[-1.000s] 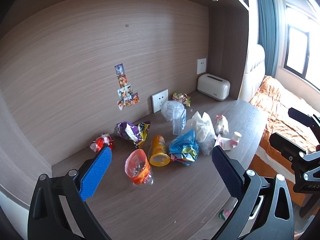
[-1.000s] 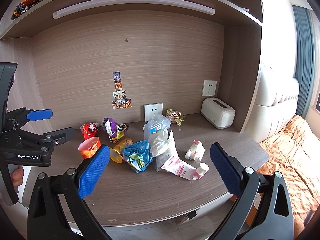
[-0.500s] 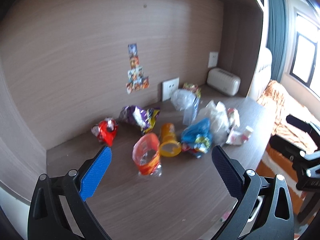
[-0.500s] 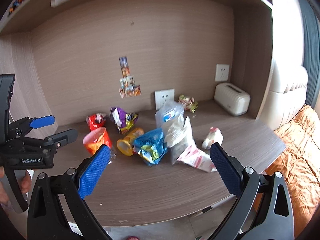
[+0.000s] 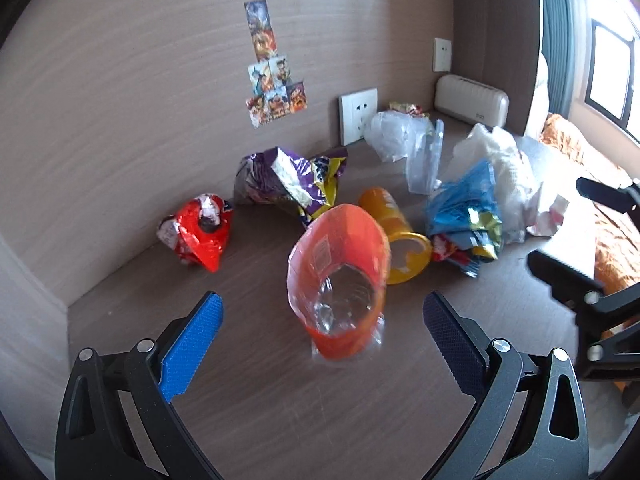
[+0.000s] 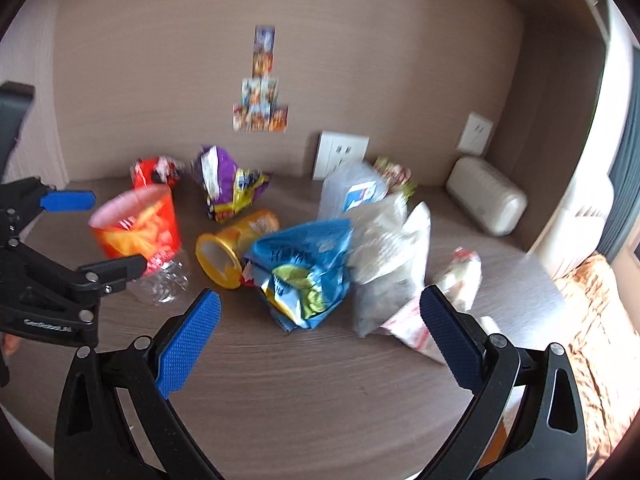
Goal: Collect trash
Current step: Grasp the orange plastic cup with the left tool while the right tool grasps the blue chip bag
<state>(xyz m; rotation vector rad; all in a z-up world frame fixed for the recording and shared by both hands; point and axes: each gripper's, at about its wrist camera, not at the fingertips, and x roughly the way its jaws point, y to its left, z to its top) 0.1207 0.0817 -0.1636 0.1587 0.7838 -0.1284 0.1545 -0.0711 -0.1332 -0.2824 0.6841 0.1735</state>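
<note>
Trash lies scattered on a wooden desk (image 5: 280,392). An orange open-topped snack bag (image 5: 340,272) stands just ahead of my left gripper (image 5: 322,334), which is open and empty. Behind it lie a yellow tube (image 5: 394,232), a purple bag (image 5: 288,178), a red wrapper (image 5: 200,230) and a blue bag (image 5: 466,208). My right gripper (image 6: 320,328) is open and empty, close in front of the blue bag (image 6: 304,264). White plastic bags (image 6: 384,248) and a pink-white wrapper (image 6: 460,276) lie to the right. The orange bag (image 6: 138,232) sits between the left gripper's fingers (image 6: 66,200).
A white toaster-like box (image 5: 472,100) stands at the back right by the side panel. Wall sockets (image 6: 340,154) and stickers (image 6: 262,108) are on the back wall. A clear plastic container (image 5: 424,160) stands mid-back. A bed with an orange cover (image 6: 596,320) lies beyond the desk's right edge.
Both grippers have moved forward and down toward the desk; the trash now looks much closer. The left gripper has closed in on the orange bag. Both jaws stay open.
</note>
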